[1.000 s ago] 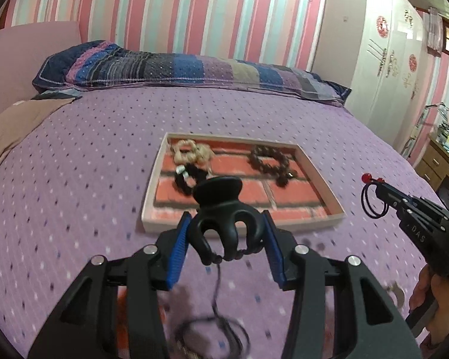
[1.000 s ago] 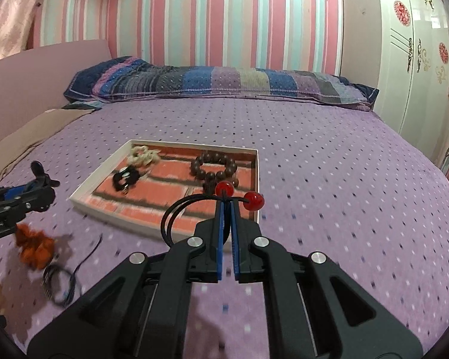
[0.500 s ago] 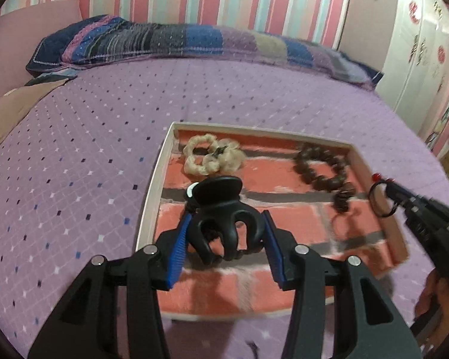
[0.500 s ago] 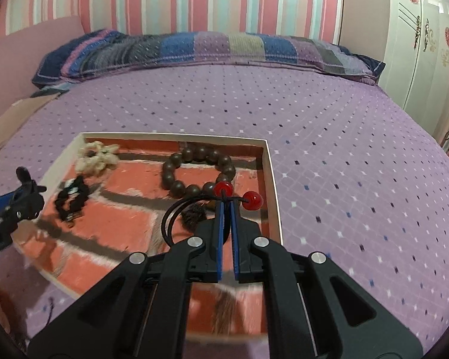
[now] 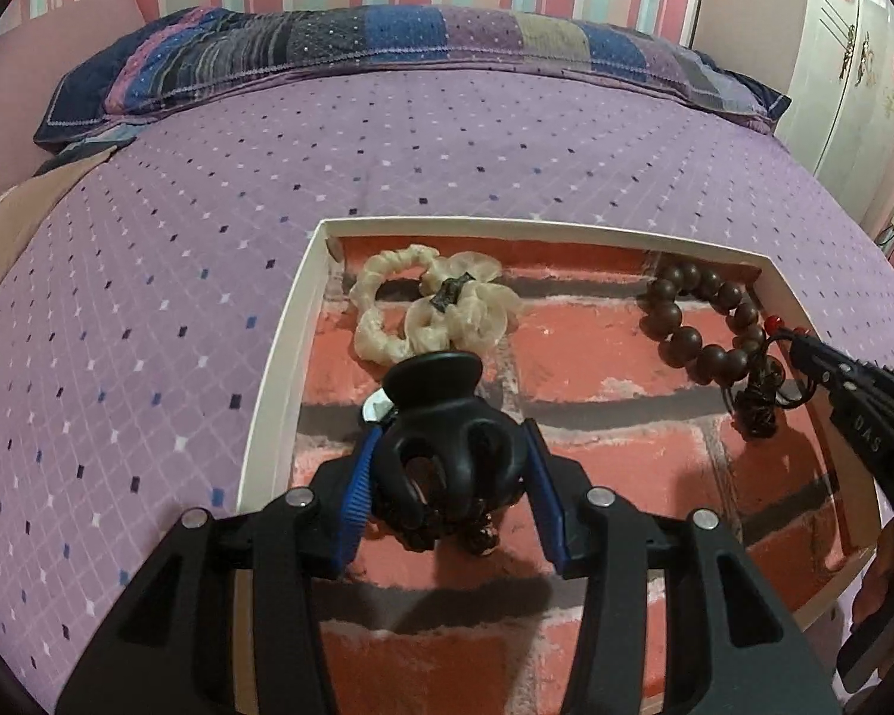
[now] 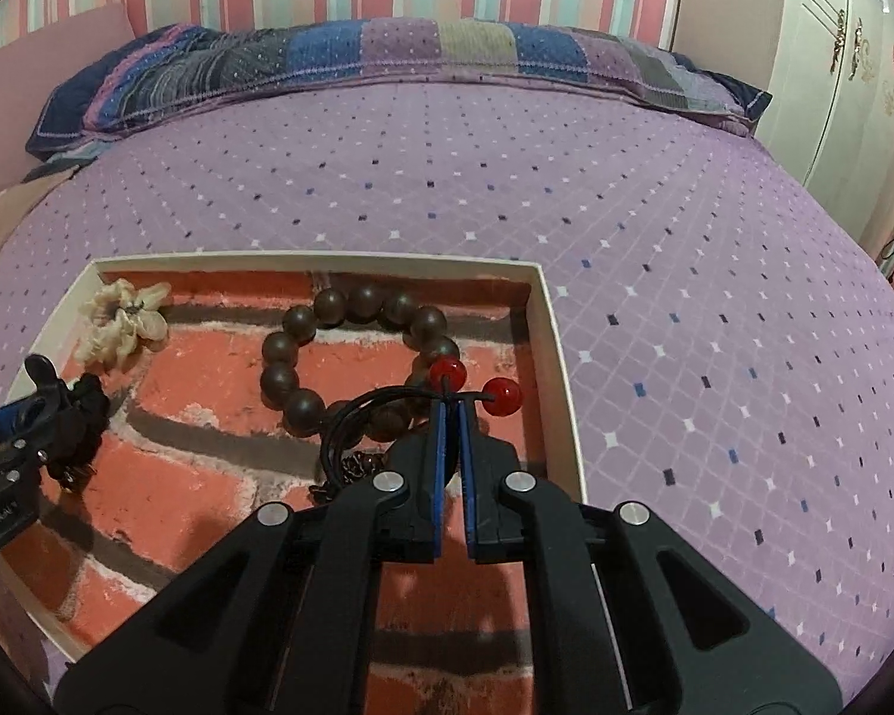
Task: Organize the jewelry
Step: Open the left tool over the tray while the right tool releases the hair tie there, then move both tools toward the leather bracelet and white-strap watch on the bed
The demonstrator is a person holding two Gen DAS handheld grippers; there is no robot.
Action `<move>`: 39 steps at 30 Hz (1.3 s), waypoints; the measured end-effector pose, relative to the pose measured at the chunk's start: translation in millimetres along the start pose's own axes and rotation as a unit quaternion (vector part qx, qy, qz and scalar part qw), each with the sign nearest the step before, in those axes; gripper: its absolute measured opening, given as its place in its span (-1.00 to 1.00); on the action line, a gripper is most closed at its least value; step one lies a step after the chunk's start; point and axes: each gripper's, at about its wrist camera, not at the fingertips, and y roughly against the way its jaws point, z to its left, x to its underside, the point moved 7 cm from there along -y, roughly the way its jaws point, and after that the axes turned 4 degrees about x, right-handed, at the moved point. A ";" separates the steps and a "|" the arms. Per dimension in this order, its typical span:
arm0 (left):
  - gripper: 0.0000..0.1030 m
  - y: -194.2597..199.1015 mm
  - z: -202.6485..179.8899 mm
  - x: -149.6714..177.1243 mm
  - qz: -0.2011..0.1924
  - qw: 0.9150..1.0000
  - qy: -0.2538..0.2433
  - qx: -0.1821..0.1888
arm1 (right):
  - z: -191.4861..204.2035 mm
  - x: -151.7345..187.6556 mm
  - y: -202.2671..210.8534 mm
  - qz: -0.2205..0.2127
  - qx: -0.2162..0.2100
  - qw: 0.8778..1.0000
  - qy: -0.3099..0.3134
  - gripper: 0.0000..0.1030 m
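My left gripper (image 5: 450, 459) is shut on a black claw hair clip (image 5: 441, 417) and holds it over the left half of the white-rimmed tray (image 5: 280, 345) with a brick-pattern floor. My right gripper (image 6: 452, 411) is shut on a black hair tie with two red beads (image 6: 474, 384), over the tray's right side (image 6: 557, 345). In the tray lie a cream scrunchie (image 5: 429, 307), a brown bead bracelet (image 5: 703, 325) and a black beaded piece (image 6: 80, 423), partly hidden under the left gripper.
The tray rests on a purple dotted bedspread (image 5: 149, 274). A patchwork pillow (image 5: 328, 53) lies along the striped wall. A white wardrobe (image 6: 852, 47) stands at the right.
Both grippers have moved forward from the bed's near edge to above the tray, each still holding its item. The orange scrunchie and black cords on the bed have dropped out of view.
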 end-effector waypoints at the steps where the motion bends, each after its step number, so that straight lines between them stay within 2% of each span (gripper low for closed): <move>1: -0.10 -1.0 0.3 -0.6 0.001 1.000 0.000 0.000 | 1.3 2.2 -3.6 0.008 -0.001 1.000 0.002 -0.89; 10: -0.09 -0.8 1.7 0.5 0.012 1.000 0.009 0.001 | 12.7 7.3 -9.9 0.030 -0.012 0.999 0.021 -0.88; 13: -0.04 8.9 1.2 -1.6 0.005 1.000 0.014 0.009 | 12.8 6.4 -5.4 0.025 -0.012 0.999 0.024 -0.82; 15: 0.14 19.6 1.0 -4.9 -0.006 1.000 0.012 0.008 | 13.4 5.2 0.2 0.021 -0.017 0.999 0.028 -0.66; 17: 0.20 30.1 0.9 -6.9 -0.014 1.000 0.014 0.010 | 14.1 2.5 10.8 0.013 -0.023 0.999 0.030 -0.31; 21: 0.26 58.8 0.1 -7.4 -0.026 0.999 0.023 0.024 | 12.8 -4.1 40.8 -0.013 -0.033 0.999 0.032 -0.19; 23: 0.43 77.2 0.3 -6.6 -0.039 0.999 0.019 0.023 | 8.8 -6.4 58.8 -0.025 -0.037 0.999 0.030 0.09; 24: 0.50 90.4 1.3 -5.6 -0.050 0.998 0.017 0.018 | 6.3 -6.8 67.8 -0.032 -0.037 0.998 0.028 0.16; 29: 0.61 148.3 9.1 5.5 -0.087 0.996 0.020 0.024 | -13.9 -3.7 124.6 -0.079 -0.039 0.996 0.018 0.76; 32: 0.76 175.3 16.2 16.4 -0.101 0.994 0.031 0.022 | -27.2 5.2 153.3 -0.101 -0.033 0.994 0.015 0.91; 35: 0.83 207.8 20.5 34.8 -0.127 0.991 0.033 0.014 | -41.8 21.0 180.1 -0.118 -0.026 0.993 0.014 0.91; 39: 0.84 231.0 23.5 59.3 -0.139 0.990 0.034 0.007 | -59.6 49.3 210.6 -0.134 -0.019 0.991 0.014 0.91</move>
